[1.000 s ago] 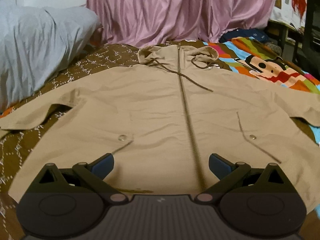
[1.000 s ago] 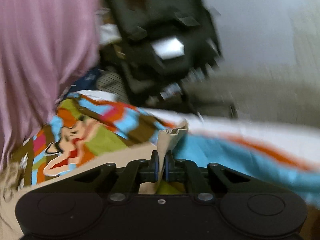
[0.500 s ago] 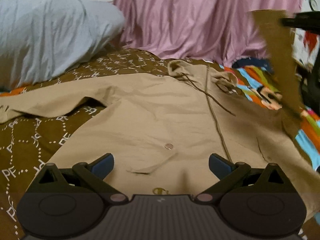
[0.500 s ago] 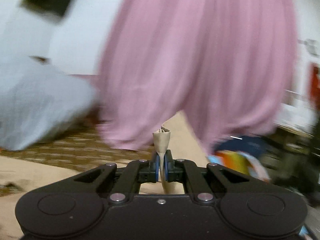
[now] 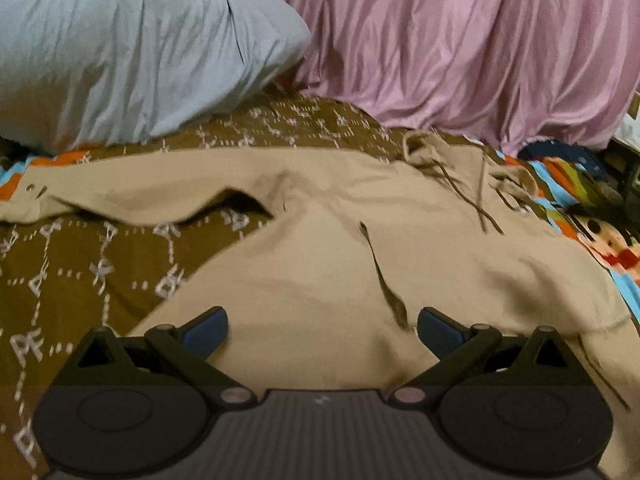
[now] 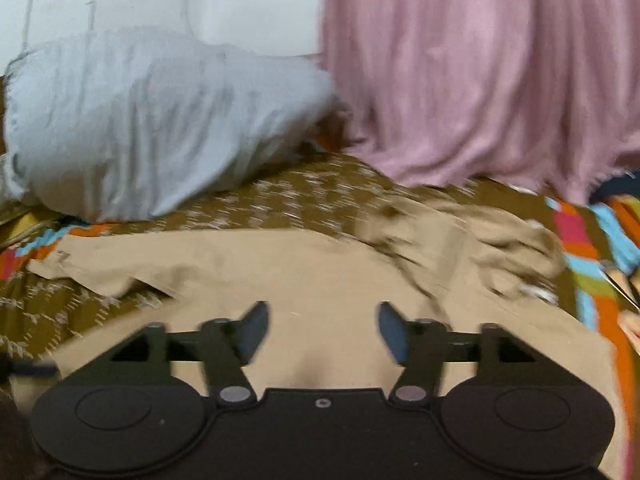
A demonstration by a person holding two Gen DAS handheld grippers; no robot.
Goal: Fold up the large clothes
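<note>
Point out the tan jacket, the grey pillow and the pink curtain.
tan jacket [image 5: 320, 272]: left wrist view, front panel.
grey pillow [image 5: 132, 48]: left wrist view, middle of its cover.
pink curtain [image 6: 480, 80]: right wrist view, hanging folds.

Jacket [image 6: 320, 272] hood blurred — hem hidden behind jaws.

Tan hooded jacket [image 5: 340, 248] lies spread front-up on the brown patterned bedspread [image 5: 92, 264]. One sleeve [image 5: 132, 188] extends toward the bedspread's left edge. Hood [image 5: 472, 160] and drawstrings bunched at the bedspread's far end.
</note>
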